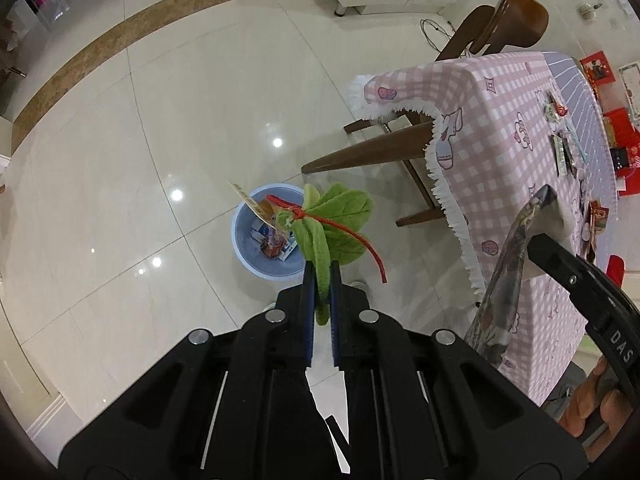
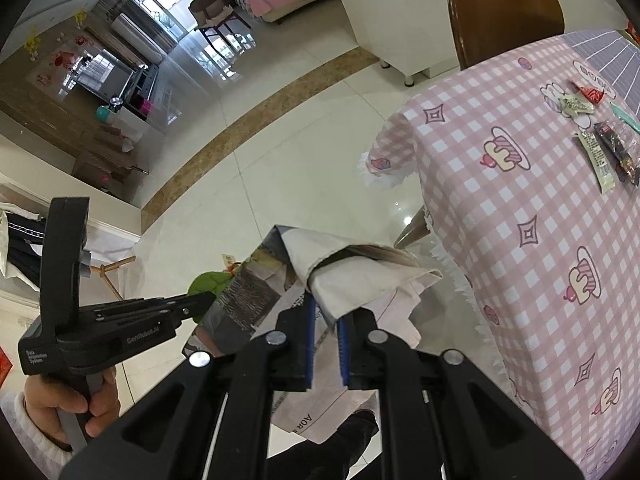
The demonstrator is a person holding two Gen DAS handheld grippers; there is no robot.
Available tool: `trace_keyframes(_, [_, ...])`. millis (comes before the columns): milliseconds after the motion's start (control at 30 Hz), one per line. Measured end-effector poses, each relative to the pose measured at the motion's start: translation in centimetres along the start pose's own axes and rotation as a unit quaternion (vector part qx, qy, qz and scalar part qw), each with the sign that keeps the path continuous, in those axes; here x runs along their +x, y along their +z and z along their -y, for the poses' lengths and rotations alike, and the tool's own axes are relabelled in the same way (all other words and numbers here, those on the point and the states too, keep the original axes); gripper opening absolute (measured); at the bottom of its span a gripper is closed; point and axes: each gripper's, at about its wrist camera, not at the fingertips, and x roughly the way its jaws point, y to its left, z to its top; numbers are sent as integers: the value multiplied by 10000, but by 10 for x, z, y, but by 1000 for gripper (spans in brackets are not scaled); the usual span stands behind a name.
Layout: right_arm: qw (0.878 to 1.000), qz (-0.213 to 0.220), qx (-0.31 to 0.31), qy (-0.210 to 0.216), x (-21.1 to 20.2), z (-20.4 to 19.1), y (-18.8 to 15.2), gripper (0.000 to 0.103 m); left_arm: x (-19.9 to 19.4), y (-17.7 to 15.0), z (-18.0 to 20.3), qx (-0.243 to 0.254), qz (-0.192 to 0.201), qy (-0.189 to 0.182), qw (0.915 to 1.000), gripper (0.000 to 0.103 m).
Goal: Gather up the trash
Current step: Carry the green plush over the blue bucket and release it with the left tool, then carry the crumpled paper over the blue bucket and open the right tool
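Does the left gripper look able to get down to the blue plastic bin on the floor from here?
Probably yes. The left gripper, shut on a green felt leaf, hangs over the round blue plastic bin, with only open tiled floor around it.

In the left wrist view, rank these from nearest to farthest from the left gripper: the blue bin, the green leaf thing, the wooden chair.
1. Green leaf thing: clamped in the left gripper.
2. Blue bin: on the floor, just beyond the tips.
3. Wooden chair: top right, behind the table.
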Motion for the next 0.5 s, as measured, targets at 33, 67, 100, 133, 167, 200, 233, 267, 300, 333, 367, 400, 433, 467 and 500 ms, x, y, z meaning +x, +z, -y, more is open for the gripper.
trace_keyframes(33, [10000, -17, 4, -11, 1, 2, 1, 10, 2, 2, 1, 1, -31, -28, 10000, 7])
trace_keyframes(67, [10000, -32, 23, -9, 2, 3, 1, 10, 4, 4, 2, -17, -56, -50, 10000, 10])
trace_keyframes(100, [10000, -48, 43, -4, 4, 5, 2, 10, 6, 6, 2, -49, -69, -43, 10000, 20])
trace_keyframes(133, [9999, -73, 68, 6, 5, 7, 3, 10, 7, 7, 2, -89, -85, -26, 9999, 29])
trace_keyframes(167, [9999, -87, 72, 5, 7, 8, 4, 10, 7, 8, 2, -121, -65, -22, 9999, 55])
trace_keyframes(200, [9999, -100, 63, 2, 9, 8, 5, 10, 6, 9, 2, -138, 7, -22, 9999, 61])
trace_keyframes(233, [9999, -114, 56, 4, 10, 9, 6, 10, 4, 9, 3, -121, 69, -33, 9999, 61])
trace_keyframes(267, [9999, -129, 56, 11, 11, 9, 7, 10, 5, 10, 4, -96, 60, -25, 9999, 61])
trace_keyframes(300, [9999, -139, 55, 15, 13, 9, 7, 10, 5, 10, 5, -89, 41, 18, 10000, 61])
trace_keyframes(333, [9999, -153, 50, 22, 14, 9, 8, 10, 5, 11, 4, -103, 44, 56, 9999, 61])
trace_keyframes(367, [9998, -167, 41, 27, 16, 9, 9, 10, 4, 11, 3, -120, 46, 76, 9999, 61])
trace_keyframes(400, [9998, -185, 32, 31, 18, 8, 9, 10, 4, 11, 2, -135, 50, 76, 9999, 61])
trace_keyframes(433, [9998, -196, 20, 32, 19, 7, 10, 10, 2, 12, 1, -158, 63, 72, 9998, 61])
trace_keyframes(467, [9998, -208, 5, 36, 22, 6, 11, 10, 1, 12, -1, -195, 83, 79, 9997, 61])
trace_keyframes(500, [9997, -224, -11, 42, 23, 4, 11, 10, -1, 12, -2, -216, 101, 85, 9997, 61])
